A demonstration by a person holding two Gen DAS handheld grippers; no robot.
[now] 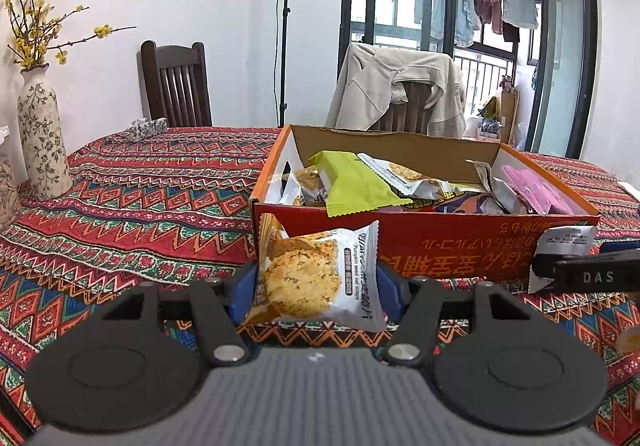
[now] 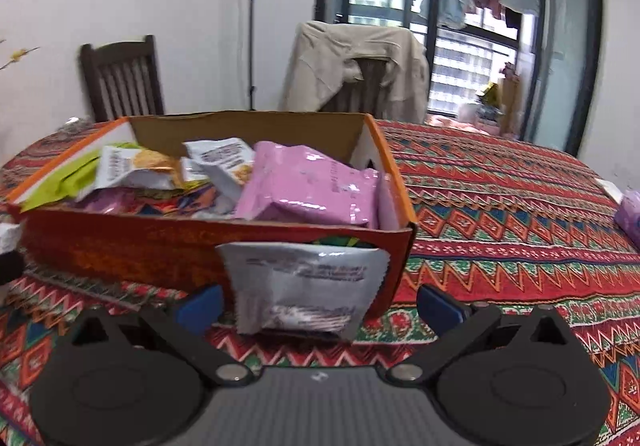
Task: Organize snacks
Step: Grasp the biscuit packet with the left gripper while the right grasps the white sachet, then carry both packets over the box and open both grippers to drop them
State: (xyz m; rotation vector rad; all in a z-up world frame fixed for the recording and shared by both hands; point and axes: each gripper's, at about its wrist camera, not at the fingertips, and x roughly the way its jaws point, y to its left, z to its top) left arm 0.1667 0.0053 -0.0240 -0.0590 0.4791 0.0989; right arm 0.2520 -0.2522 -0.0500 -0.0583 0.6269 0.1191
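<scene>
Left tongs (image 1: 316, 282): about half open, blue pads clamped on a pumpkin seed oat crisps packet (image 1: 316, 278), held upright just short of the box's near wall.

Right tongs (image 2: 320, 304): jaws stand wide. A silver-backed packet (image 2: 304, 286) sits between them; its left edge meets the left pad (image 2: 200, 304), the right pad looks clear. Grip doubtful, it may slip.

Beyond both: snack box (image 2: 160, 246) on the tabletop (image 2: 500, 206), heaped; a green packet (image 1: 352, 182) overhangs the rim and could be knocked out.

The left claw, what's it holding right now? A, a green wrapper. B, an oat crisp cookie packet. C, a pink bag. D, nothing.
B: the left claw pinches the oat crisp cookie packet between its blue pads, in front of the orange box.
</scene>
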